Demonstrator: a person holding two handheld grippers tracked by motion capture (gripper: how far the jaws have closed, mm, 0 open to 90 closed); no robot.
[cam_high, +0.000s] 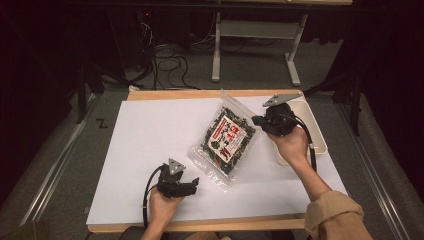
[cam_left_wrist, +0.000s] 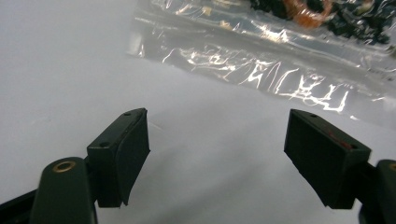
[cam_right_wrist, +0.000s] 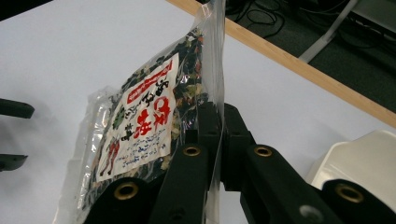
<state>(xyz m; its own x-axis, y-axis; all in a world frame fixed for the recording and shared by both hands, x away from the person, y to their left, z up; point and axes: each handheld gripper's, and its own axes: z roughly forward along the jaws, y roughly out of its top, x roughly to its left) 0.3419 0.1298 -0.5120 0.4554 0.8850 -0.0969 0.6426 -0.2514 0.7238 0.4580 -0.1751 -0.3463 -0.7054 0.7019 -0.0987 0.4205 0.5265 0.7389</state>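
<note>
A clear plastic bag of dark dried greens (cam_high: 226, 139) with a white and red label hangs tilted over the middle of the white table sheet, its lower end low near the sheet. My right gripper (cam_high: 257, 120) is shut on the bag's edge (cam_right_wrist: 215, 93), lifting that side above the table. In the right gripper view the two black jaws stand pressed together with the plastic film pinched between them. My left gripper (cam_high: 192, 183) rests near the table's front edge, open, with nothing between its fingers (cam_left_wrist: 122, 154). The bag's clear lower end (cam_left_wrist: 261, 70) lies just ahead of it.
A white plastic bin (cam_high: 314, 131) stands at the table's right edge, under and behind my right hand. The wooden table edge (cam_right_wrist: 299, 70) runs along the far side. Cables (cam_high: 167, 62) and a metal stand (cam_high: 255, 30) are on the floor beyond.
</note>
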